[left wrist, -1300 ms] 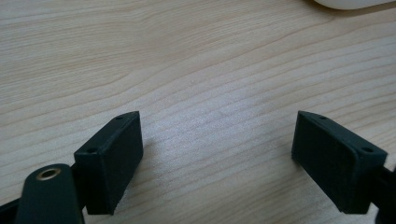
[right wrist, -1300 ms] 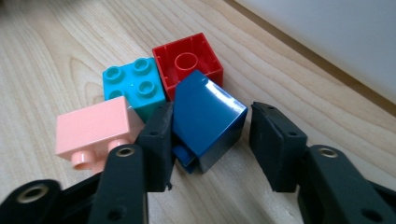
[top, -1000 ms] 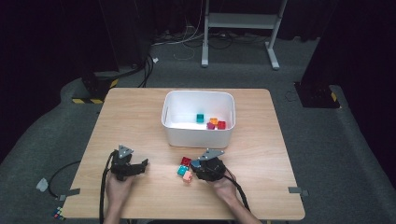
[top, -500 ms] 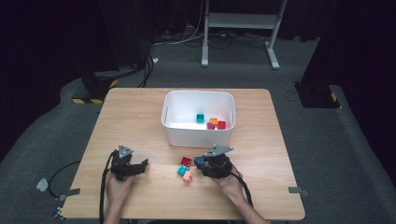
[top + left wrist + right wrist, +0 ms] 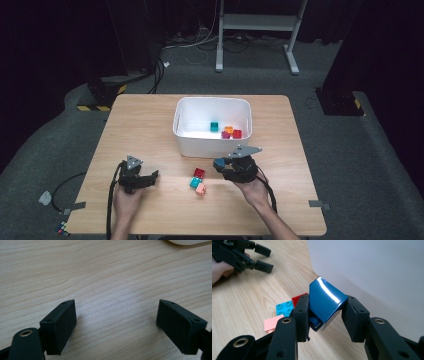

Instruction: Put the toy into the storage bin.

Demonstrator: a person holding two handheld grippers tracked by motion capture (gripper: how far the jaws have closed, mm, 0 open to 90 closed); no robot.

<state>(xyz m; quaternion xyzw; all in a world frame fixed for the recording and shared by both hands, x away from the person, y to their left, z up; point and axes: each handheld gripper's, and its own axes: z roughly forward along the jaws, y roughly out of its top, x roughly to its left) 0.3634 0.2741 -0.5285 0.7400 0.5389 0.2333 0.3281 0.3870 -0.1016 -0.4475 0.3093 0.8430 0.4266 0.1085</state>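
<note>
1. High view: the right gripper (image 5: 220, 165) hangs just in front of the white bin (image 5: 212, 146), near its right front corner, with a dark blue block pinched at its tip. The bin holds a teal block (image 5: 214, 126), an orange one (image 5: 229, 129), a magenta one (image 5: 225, 134) and a red one (image 5: 237, 133).
2. On the wooden table (image 5: 150, 115), left of the right gripper, a red brick (image 5: 199, 173), a teal brick (image 5: 194, 183) and a pink brick (image 5: 201, 189) lie clustered and touching. The left gripper (image 5: 153, 176) rests well apart on the table's left side.
3. Left gripper view: the jaws stand wide apart over bare wood, nothing between them.
4. Right gripper view: the jaws clamp a dark blue sloped block (image 5: 325, 302), tilted, just beside the bin's white wall (image 5: 374, 270). Behind lie the red, teal and pink bricks; the left gripper (image 5: 265, 258) shows farther off.
</note>
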